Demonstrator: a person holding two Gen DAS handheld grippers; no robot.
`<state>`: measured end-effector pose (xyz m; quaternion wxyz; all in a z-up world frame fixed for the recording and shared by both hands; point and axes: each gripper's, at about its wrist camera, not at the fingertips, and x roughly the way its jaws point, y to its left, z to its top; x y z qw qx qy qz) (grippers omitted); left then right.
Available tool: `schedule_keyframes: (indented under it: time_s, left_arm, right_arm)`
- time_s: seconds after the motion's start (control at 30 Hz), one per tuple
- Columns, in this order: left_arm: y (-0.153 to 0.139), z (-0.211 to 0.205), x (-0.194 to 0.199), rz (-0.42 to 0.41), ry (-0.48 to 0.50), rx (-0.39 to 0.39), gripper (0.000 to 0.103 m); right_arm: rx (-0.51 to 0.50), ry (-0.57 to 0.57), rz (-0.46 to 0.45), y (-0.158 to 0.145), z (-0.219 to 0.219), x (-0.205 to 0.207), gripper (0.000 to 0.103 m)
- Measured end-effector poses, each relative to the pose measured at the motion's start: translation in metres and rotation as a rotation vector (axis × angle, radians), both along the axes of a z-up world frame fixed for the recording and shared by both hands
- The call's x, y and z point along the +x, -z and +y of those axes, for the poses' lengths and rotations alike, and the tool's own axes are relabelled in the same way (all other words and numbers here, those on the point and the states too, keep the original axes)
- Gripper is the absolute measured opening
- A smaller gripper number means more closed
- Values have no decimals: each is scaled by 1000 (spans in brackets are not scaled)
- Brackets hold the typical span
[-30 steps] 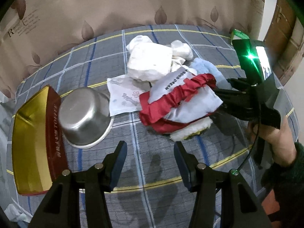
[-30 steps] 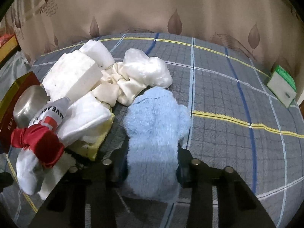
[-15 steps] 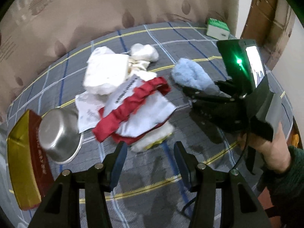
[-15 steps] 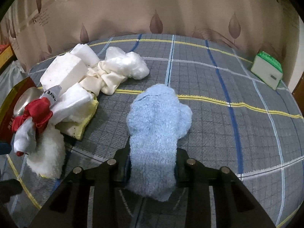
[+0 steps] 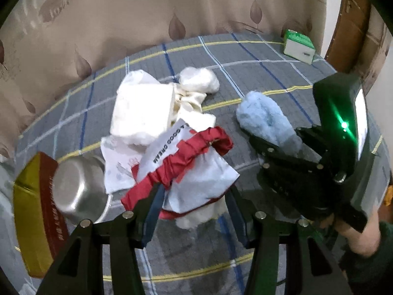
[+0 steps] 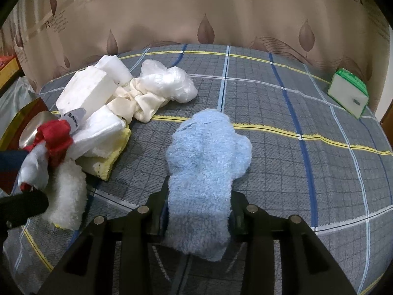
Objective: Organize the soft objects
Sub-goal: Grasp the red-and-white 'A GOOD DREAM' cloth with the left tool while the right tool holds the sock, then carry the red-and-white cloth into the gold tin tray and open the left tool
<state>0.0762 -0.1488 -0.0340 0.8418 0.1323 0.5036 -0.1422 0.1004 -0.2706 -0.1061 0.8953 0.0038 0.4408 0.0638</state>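
A fluffy light blue cloth (image 6: 208,152) lies on the plaid cover, apart from the pile to its left. My right gripper (image 6: 199,204) has it between its fingers, pads against its sides, and the jaws are opening. The pile holds a red and white drawstring bag (image 5: 186,162), a white foam block (image 5: 142,108), a cream cloth (image 6: 140,105), a crumpled clear plastic bag (image 6: 169,83) and a white fluffy cloth with a yellow edge (image 6: 66,196). My left gripper (image 5: 194,211) is open, its fingertips either side of the bag's near edge.
A steel bowl (image 5: 78,189) lies tipped against a gold and red box (image 5: 32,221) left of the pile. A green and white box (image 6: 348,95) sits at the far right by the curtain. A hand in a dark sleeve (image 5: 363,241) holds the right gripper.
The blue cloth has come away from the pile to the right in my right gripper. My left gripper has moved up to the red and white bag, whose near edge now lies between its tips.
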Motion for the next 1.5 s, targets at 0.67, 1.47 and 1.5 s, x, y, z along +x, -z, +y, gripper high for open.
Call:
schedule_keyframes:
  time_s: [0.67,1.47,1.5]
  left_arm:
    - [-10,26,25,47,-68,-153,19]
    - [-36,63,-29,43,-62,-151,12]
    - [-40,66,-33,35,-64,-153,12]
  right_arm:
    - [-10,-7,0,0,3,0,40]
    - [-29,-10,-3,3,5,0,41]
    - [-31,-10,-3,3,5,0,41]
